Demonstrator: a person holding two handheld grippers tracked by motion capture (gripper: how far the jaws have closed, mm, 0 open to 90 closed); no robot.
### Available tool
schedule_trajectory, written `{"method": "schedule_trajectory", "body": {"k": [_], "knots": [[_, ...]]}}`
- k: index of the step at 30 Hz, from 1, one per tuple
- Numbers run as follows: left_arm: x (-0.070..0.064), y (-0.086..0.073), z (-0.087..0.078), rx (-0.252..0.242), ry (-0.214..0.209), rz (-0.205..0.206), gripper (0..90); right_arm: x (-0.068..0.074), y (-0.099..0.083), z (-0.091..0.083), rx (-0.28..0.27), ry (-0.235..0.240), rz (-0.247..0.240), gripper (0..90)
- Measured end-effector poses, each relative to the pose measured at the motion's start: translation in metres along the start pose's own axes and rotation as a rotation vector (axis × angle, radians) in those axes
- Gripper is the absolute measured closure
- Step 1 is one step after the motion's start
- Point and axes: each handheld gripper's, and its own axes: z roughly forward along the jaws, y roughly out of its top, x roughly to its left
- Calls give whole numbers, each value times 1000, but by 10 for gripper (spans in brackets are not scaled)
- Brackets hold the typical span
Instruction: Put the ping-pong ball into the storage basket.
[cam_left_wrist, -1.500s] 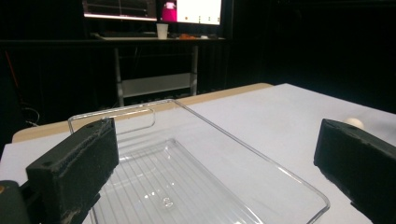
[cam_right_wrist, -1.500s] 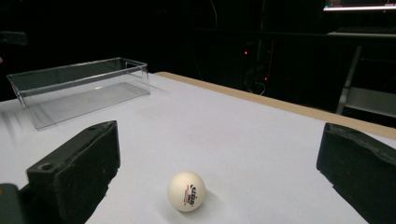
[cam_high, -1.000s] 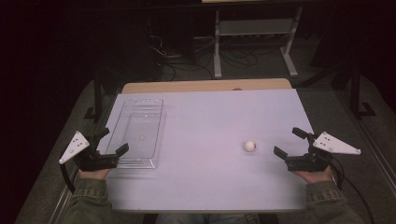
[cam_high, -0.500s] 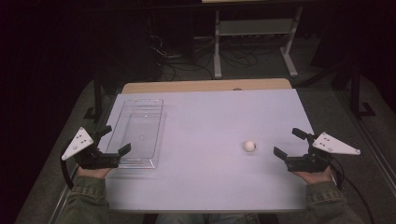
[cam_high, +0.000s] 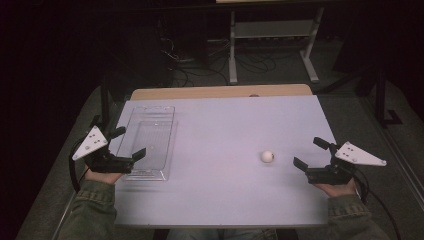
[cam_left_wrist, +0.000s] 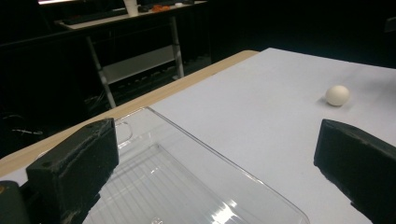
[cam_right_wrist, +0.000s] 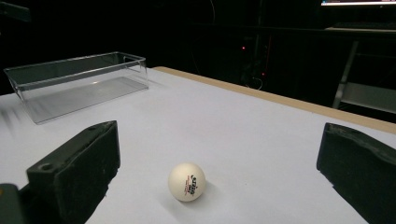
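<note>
A white ping-pong ball (cam_high: 267, 156) lies on the pale table (cam_high: 220, 125), right of centre. My right gripper (cam_high: 312, 151) is open just to the right of it, close but apart. In the right gripper view the ball (cam_right_wrist: 187, 181) sits on the table between the jaws, a short way ahead. A clear plastic bin (cam_high: 150, 142) stands empty on the left side. My left gripper (cam_high: 128, 142) is open at the bin's near left corner, jaws spread over its rim. The left gripper view looks down into the bin (cam_left_wrist: 187, 186), with the ball (cam_left_wrist: 337, 95) far off.
The table's wooden far edge (cam_high: 220, 92) runs across the back. Behind it on the dark floor stand a metal rack (cam_high: 272, 40) and loose cables (cam_high: 200, 67). Bare tabletop lies between bin and ball.
My left gripper has moved forward and slightly right, up to the bin's near left corner. The right gripper and the ball have stayed put.
</note>
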Motion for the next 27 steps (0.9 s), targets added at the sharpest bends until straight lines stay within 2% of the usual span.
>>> {"method": "schedule_trajectory", "body": {"k": [6, 14, 27], "knots": [[1, 7, 6, 40, -20, 23, 0, 0, 0, 0, 2, -1, 2, 0], [-1, 17, 15, 75, -50, 23, 0, 0, -1, 1, 9, 5, 4, 0], [-3, 30, 22, 113, -56, 76, 0, 2, -1, 3, 23, 18, -3, 0]]}}
